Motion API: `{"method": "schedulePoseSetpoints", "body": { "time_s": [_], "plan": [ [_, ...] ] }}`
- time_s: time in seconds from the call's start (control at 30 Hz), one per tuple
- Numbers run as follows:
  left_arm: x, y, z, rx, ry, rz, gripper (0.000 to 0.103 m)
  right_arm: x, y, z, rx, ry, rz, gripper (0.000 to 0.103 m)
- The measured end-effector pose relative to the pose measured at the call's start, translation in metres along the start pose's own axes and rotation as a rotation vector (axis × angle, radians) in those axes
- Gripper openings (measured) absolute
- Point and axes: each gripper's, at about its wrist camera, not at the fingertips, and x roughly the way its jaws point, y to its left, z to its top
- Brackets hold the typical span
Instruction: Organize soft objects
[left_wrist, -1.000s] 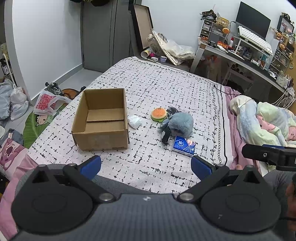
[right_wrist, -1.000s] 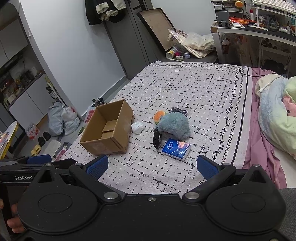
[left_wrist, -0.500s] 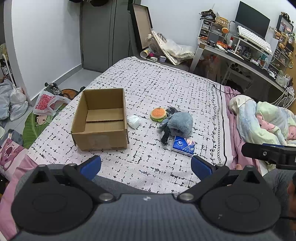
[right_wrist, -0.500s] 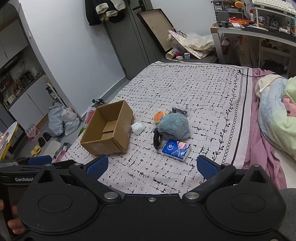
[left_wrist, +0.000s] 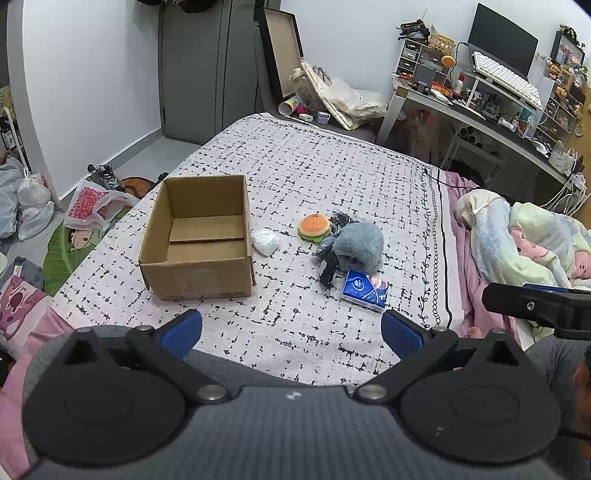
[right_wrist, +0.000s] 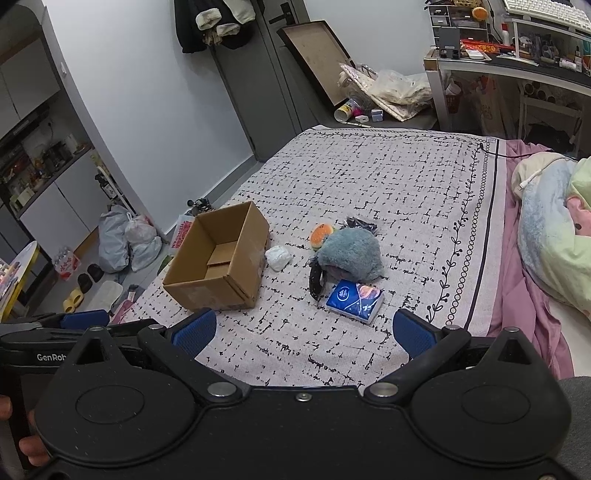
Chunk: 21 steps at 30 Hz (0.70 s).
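An empty cardboard box (left_wrist: 199, 236) (right_wrist: 221, 258) stands open on the patterned bed cover. To its right lie a small white soft lump (left_wrist: 266, 241) (right_wrist: 277, 257), a burger-shaped squishy (left_wrist: 314, 227) (right_wrist: 320, 235), a blue-grey plush (left_wrist: 357, 246) (right_wrist: 349, 254) with a dark piece beside it, and a blue tissue pack (left_wrist: 365, 290) (right_wrist: 355, 300). My left gripper (left_wrist: 291, 328) hangs open near the bed's front edge, well short of the items. My right gripper (right_wrist: 303, 332) is also open, nothing between its blue pads.
The bed (left_wrist: 332, 166) has a crumpled pastel blanket (left_wrist: 524, 236) at the right. A desk (left_wrist: 480, 110) with a monitor and keyboard stands beyond. Bags (right_wrist: 125, 240) and shoes lie on the floor left of the bed. A hand (right_wrist: 22, 443) holds the left gripper.
Both views have crept very slightly; the objects on the bed have not moved and both grippers stay open.
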Motion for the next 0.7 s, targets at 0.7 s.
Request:
{"method": "schedulePoseSetpoints", "body": {
  "time_s": [0.7],
  "plan": [
    [0.019,-0.007,0.007,-0.022,-0.004,-0.012,0.102,0.016,-0.016,0.017,-0.014,-0.003,0.015,0.103]
  ]
}}
